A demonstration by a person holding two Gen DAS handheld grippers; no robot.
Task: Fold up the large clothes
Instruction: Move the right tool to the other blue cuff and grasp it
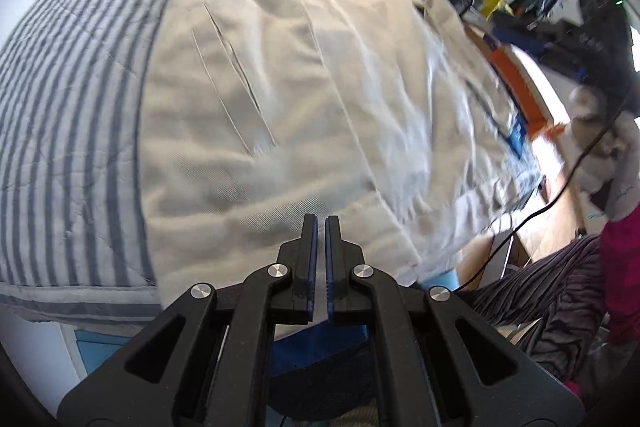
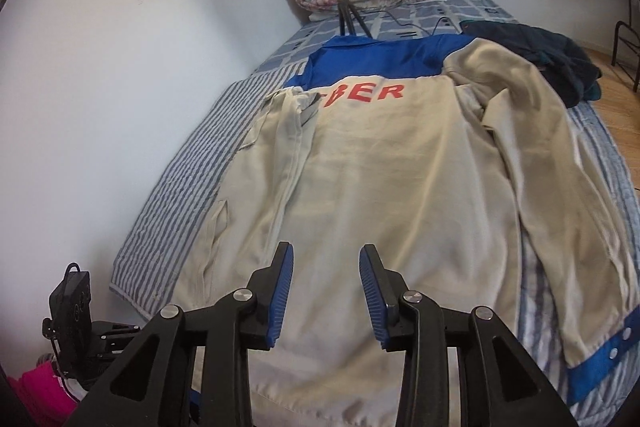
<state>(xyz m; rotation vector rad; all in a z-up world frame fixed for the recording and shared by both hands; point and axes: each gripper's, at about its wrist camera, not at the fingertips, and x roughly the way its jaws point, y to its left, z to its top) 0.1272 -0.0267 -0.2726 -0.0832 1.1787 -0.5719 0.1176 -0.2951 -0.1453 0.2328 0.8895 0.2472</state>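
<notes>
Fingers of the left gripper (image 1: 321,217) nearly touch, the right gripper (image 2: 326,253) gapes wide, over the creased beige jacket (image 2: 360,167).

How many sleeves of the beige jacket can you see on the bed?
2. One sleeve runs down the jacket's right side, ending in a blue cuff. The other lies folded over the left side.

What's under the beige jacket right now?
The beige jacket lies flat on a bed with a blue-and-white striped quilt, which shows along its left side and past the right sleeve. Whatever sits directly beneath the jacket's body is covered and cannot be seen.
</notes>
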